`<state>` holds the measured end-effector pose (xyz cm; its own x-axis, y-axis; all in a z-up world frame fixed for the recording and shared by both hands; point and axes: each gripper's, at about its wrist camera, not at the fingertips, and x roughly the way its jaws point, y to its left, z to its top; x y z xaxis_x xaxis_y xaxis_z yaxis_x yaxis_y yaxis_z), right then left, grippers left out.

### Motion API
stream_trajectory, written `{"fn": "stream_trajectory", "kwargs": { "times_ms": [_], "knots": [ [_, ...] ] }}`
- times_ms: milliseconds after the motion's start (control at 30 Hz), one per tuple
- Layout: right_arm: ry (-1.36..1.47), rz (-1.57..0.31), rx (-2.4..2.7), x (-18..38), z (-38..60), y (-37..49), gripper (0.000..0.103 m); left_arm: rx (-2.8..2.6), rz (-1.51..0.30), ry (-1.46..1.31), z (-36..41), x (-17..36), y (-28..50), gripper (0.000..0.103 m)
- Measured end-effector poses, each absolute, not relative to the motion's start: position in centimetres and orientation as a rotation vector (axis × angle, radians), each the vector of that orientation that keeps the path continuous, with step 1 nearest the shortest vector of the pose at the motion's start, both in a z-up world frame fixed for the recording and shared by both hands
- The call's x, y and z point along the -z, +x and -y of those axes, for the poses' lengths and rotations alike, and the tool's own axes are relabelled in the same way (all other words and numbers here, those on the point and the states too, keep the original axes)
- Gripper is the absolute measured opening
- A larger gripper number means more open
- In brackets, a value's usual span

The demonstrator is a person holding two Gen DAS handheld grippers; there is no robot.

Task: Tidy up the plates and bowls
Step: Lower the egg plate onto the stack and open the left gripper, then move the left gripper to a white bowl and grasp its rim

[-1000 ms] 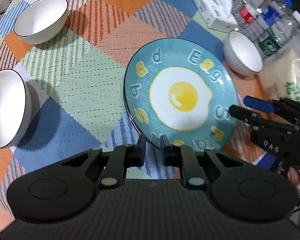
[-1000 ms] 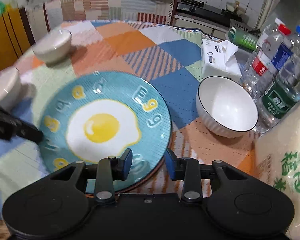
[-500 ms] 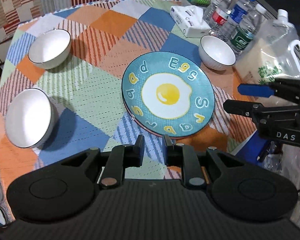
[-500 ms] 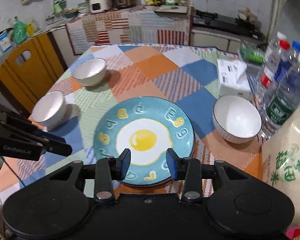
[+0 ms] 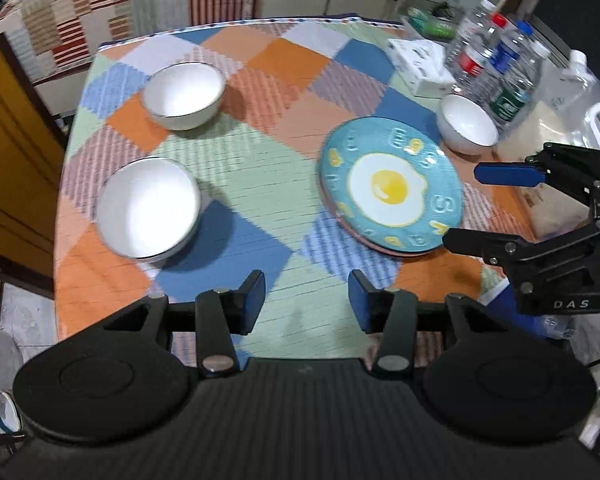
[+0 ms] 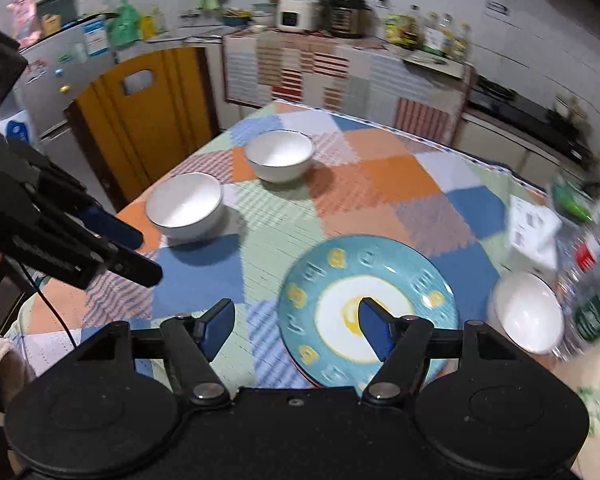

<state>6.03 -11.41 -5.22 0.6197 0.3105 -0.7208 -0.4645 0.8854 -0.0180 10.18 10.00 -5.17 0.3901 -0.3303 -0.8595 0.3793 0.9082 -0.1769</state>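
In the left wrist view, the left gripper (image 5: 306, 294) hangs above the patchwork tablecloth (image 5: 260, 184) with its blue pads apart and nothing between them; its jaws have just been opening. The nearest loose piece is the near white bowl (image 5: 148, 208), ahead and to the left of its fingers, with the far white bowl (image 5: 183, 95) further back on the same side. The egg plate (image 5: 392, 188), resting on a pinkish plate whose edge peeks out beneath, lies ahead to the right, close under the right gripper (image 5: 462, 210), which enters from the right edge with jaws apart and empty. A third white bowl (image 5: 468, 124) sits just behind the plate beside the water bottles (image 5: 496, 68). In the right wrist view, the right gripper (image 6: 296, 330) is spread wide, jaws just opened, holding nothing; the egg plate (image 6: 332, 276) lies directly under its right finger and the third white bowl (image 6: 526, 316) just beyond to the right. By this layout, the two left-side bowls fall to the left hand and the third bowl to the right.
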Motion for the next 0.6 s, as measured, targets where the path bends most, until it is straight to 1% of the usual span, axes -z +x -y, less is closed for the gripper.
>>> {"fn": "stream_trajectory", "kwargs": {
  "times_ms": [33,100,233,333,433,600],
  "knots": [
    [-0.218,-0.771,-0.476,5.4,11.0,6.2,0.073,0.442,-1.075,0.053,-10.8,5.2,10.3,0.046],
    [-0.234,-0.741,-0.535,5.4,10.0,6.5,0.073,0.418,-1.062,0.065,-12.1,5.3,10.8,0.051],
    [-0.296,-0.695,-0.602,5.7,7.8,7.6,0.073,0.35,-1.033,0.034,-15.4,5.9,13.0,0.068],
    [-0.315,-0.664,-0.652,6.0,6.2,8.8,0.073,0.303,-1.005,0.031,-17.4,6.6,14.8,0.077],
    [-0.278,-0.637,-0.689,6.6,4.6,10.5,0.073,0.245,-1.0,0.071,-18.6,7.4,16.3,0.083],
    [-0.113,-0.707,-0.685,8.3,2.3,14.4,0.073,0.18,-1.008,0.102,-20.2,9.7,18.4,0.083]
  ]
}}
